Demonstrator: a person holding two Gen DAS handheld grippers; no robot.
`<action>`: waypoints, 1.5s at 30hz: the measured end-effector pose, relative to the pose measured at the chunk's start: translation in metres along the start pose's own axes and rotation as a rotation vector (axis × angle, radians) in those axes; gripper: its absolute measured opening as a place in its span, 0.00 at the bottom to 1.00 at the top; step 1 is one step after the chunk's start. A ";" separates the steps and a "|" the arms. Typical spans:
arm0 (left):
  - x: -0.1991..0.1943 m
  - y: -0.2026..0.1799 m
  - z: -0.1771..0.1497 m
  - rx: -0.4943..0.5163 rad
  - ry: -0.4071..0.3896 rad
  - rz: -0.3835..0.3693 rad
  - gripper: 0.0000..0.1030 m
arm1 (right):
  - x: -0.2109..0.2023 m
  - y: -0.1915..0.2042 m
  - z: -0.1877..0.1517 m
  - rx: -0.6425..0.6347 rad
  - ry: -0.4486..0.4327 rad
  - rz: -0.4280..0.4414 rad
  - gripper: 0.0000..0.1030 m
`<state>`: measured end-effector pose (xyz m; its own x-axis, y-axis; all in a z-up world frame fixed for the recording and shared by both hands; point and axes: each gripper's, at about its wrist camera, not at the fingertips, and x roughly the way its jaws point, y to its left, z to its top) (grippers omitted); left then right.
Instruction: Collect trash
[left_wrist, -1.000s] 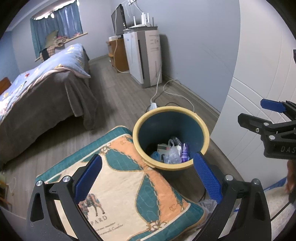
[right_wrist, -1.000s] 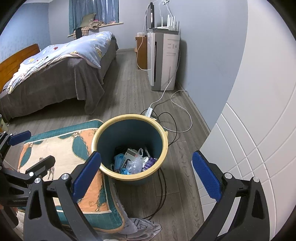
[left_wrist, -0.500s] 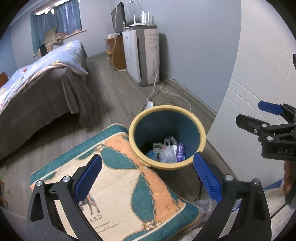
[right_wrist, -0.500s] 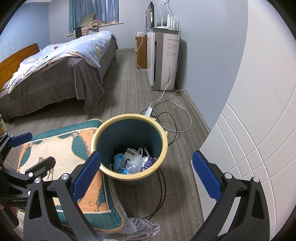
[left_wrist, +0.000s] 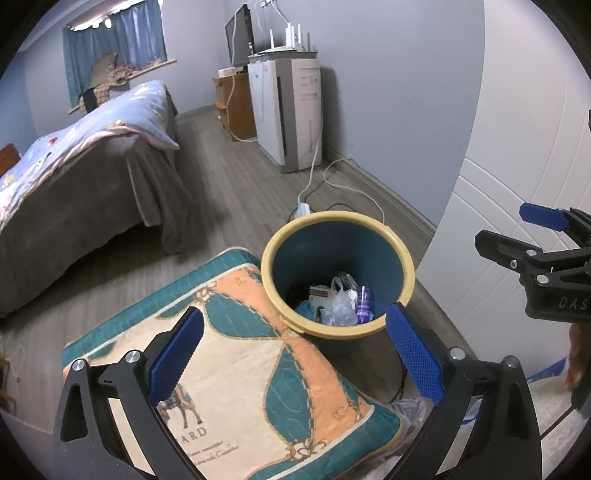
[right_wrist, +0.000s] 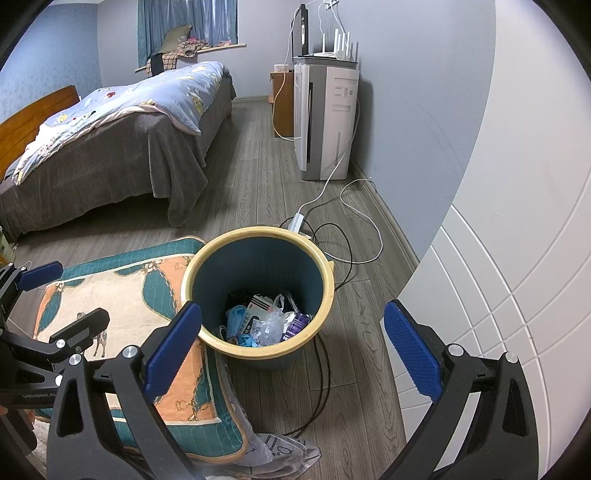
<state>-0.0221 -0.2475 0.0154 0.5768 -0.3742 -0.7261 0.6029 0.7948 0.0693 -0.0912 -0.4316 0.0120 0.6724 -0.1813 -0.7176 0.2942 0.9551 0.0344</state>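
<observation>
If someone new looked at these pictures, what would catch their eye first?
Most likely the yellow-rimmed teal bin standing mid-floor, with wrappers and plastic trash at its bottom. Touching its left side lies a teal and orange cushion, and the open right gripper and left gripper frame it all.
</observation>
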 end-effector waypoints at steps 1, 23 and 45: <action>0.000 0.000 0.000 0.000 0.000 0.001 0.95 | 0.000 0.000 0.000 0.000 0.000 0.000 0.94; -0.001 -0.001 0.001 0.010 -0.004 0.010 0.95 | 0.000 0.000 0.000 -0.003 0.002 -0.001 0.94; -0.002 0.005 0.002 0.004 -0.002 -0.017 0.95 | 0.001 -0.004 0.001 -0.001 0.007 -0.012 0.94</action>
<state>-0.0189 -0.2436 0.0185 0.5672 -0.3888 -0.7260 0.6151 0.7862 0.0596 -0.0912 -0.4354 0.0121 0.6639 -0.1907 -0.7231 0.3011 0.9533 0.0250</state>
